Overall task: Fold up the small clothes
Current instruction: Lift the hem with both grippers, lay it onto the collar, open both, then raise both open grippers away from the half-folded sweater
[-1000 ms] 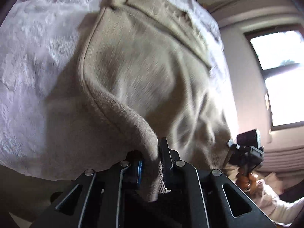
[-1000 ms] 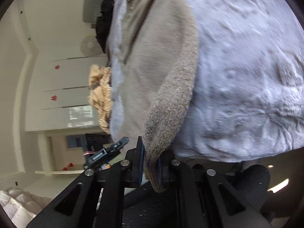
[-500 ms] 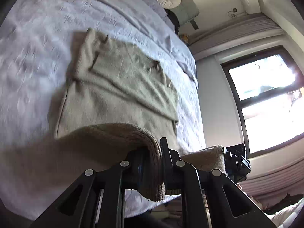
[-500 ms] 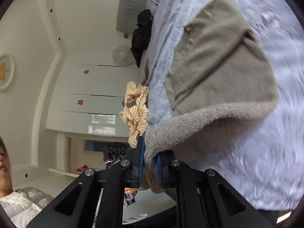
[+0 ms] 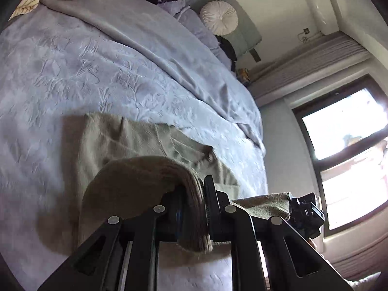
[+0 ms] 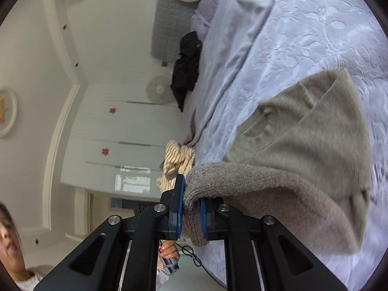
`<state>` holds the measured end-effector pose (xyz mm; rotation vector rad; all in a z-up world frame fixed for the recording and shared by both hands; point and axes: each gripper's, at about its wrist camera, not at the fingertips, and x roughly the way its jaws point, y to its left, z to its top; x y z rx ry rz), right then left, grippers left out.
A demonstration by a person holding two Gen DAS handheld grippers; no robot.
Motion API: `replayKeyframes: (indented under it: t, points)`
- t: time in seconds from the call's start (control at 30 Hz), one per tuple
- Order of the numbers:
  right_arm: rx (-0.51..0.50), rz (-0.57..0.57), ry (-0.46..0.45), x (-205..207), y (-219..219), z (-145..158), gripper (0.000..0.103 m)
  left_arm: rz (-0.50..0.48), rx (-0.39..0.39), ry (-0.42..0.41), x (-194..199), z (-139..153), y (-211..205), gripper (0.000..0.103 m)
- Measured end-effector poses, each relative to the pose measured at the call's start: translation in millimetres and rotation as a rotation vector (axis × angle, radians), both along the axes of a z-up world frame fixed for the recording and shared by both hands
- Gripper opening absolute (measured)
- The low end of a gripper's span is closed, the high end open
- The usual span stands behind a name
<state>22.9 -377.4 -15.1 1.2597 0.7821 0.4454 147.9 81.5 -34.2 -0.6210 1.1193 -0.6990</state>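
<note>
Beige knit sweater (image 5: 135,145) lies on the lavender bed (image 5: 72,72), its hem lifted, clamped by left hand-held gripper (image 5: 194,208) and right hand-held gripper (image 6: 190,208); striped garment (image 6: 178,160) near bed's edge.

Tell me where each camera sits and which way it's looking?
Left wrist: sits on the left hand-held gripper, looks along its fingers across the bed toward the window; shows its fingers clamping the beige sweater.
Right wrist: sits on the right hand-held gripper, looks up the bed toward the white wardrobe; shows its fingers, the person's face.
Shared: sweater, bed, round cushion, striped garment.
</note>
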Motion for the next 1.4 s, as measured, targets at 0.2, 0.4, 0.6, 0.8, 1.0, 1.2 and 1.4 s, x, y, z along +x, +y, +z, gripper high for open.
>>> replayKeyframes:
  t: [0.2, 0.4, 0.6, 0.8, 1.0, 1.2, 1.4]
  points:
    - [-0.001, -0.041, 0.171, 60, -29, -66, 0.013, 0.074, 0.118, 0.057, 50, -60, -20, 0.016]
    - [-0.007, -0.060, 0.336, 87, -42, -123, 0.017, 0.125, 0.302, 0.104, 70, -98, -27, 0.017]
    - [0.018, -0.046, 0.312, 100, -47, -114, 0.047, 0.162, 0.389, 0.056, 69, -79, -26, 0.065]
    - [0.025, -0.166, 0.197, 112, -76, -80, 0.067, 0.085, 0.450, 0.042, 72, -66, -41, 0.065]
    - [-0.247, -0.033, 0.296, 104, -60, -51, 0.067, 0.001, 0.509, 0.060, 40, -62, -30, 0.065]
    - [-0.308, 0.135, 0.320, 60, -7, -54, 0.067, -0.076, 0.543, 0.118, -2, -74, -3, 0.065]
    - [-0.215, 0.204, 0.383, 9, 55, -73, 0.067, -0.158, 0.513, 0.142, -29, -88, 12, 0.065]
